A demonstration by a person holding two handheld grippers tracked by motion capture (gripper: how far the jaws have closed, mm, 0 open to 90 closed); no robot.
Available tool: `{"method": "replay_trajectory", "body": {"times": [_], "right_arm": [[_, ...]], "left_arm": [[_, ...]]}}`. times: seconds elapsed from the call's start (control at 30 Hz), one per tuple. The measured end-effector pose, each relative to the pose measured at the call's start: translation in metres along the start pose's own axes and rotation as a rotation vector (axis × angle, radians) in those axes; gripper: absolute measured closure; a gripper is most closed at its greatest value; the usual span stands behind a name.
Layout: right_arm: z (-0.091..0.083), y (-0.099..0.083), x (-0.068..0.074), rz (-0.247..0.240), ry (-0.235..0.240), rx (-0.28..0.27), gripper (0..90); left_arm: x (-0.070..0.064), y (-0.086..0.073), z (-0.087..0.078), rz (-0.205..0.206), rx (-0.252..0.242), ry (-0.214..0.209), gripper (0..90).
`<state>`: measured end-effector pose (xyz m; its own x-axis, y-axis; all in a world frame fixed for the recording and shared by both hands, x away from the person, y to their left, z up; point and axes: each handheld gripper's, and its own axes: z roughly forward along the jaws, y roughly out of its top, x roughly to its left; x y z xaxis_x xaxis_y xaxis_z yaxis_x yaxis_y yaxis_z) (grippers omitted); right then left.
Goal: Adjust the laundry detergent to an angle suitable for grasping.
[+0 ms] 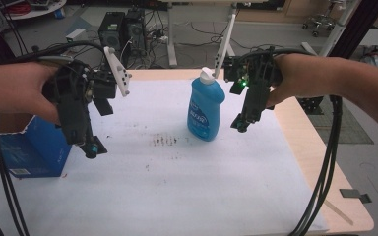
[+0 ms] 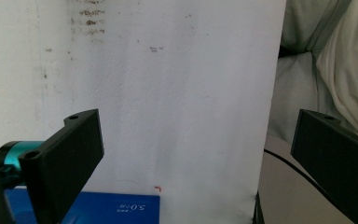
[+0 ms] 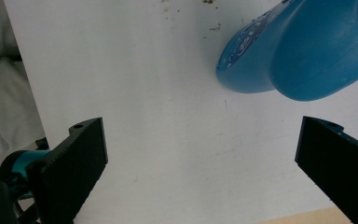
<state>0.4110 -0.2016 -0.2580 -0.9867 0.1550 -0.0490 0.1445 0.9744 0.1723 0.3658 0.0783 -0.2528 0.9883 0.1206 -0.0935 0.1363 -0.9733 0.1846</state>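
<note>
A blue bottle (image 1: 205,110) of glossy moulded plastic stands upright near the middle of a table covered by a white sheet (image 1: 177,191), its flattened, rounded body narrowing to a white cap (image 1: 206,75) and carrying a printed label on its front. The sheet has a faintly grained, matte surface marked by a patch of brown specks (image 1: 165,140) just beside the bottle's base.

A person's two hands hold matte black grippers above the sheet. The right gripper (image 1: 241,123) hangs just beside the bottle, on its cap side as seen from the high view, not touching it; in the right gripper view its two flat, square-edged black jaws stand wide apart with nothing between them, and the bottle's smooth curved body (image 3: 303,56) lies ahead of the far jaw, beyond the fingertips.

The left gripper (image 1: 92,147), with a teal metal collar near its tip, hovers well apart from the bottle; its jaws likewise stand wide apart over bare sheet. Just beneath and behind its near jaw sits a blue cardboard box (image 1: 32,147), open at the top, its printed flap (image 2: 116,207) showing under that jaw in the left gripper view. Thick black cables (image 1: 325,167) trail from both grippers.
</note>
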Motion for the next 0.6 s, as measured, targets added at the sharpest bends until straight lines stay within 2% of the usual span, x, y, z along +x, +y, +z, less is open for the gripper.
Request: {"method": "replay_trajectory", "body": {"times": [0.17, 0.5, 0.6], "right_arm": [[-0.0016, -0.0027, -0.0003, 0.016, -0.01, -0.005, 1.5], [-0.0036, -0.0035, 0.0011, 0.015, -0.025, -0.015, 1.5], [-0.0045, -0.0053, 0.0003, 0.034, -0.032, -0.014, 1.5]], "left_arm": [[-0.0019, -0.0001, -0.0012, -0.002, 0.003, 0.009, 2.4], [-0.0056, -0.0015, -0.0026, -0.01, 0.003, 0.023, 2.4], [-0.0057, -0.0021, -0.0034, -0.011, 0.001, 0.024, 2.4]]}}
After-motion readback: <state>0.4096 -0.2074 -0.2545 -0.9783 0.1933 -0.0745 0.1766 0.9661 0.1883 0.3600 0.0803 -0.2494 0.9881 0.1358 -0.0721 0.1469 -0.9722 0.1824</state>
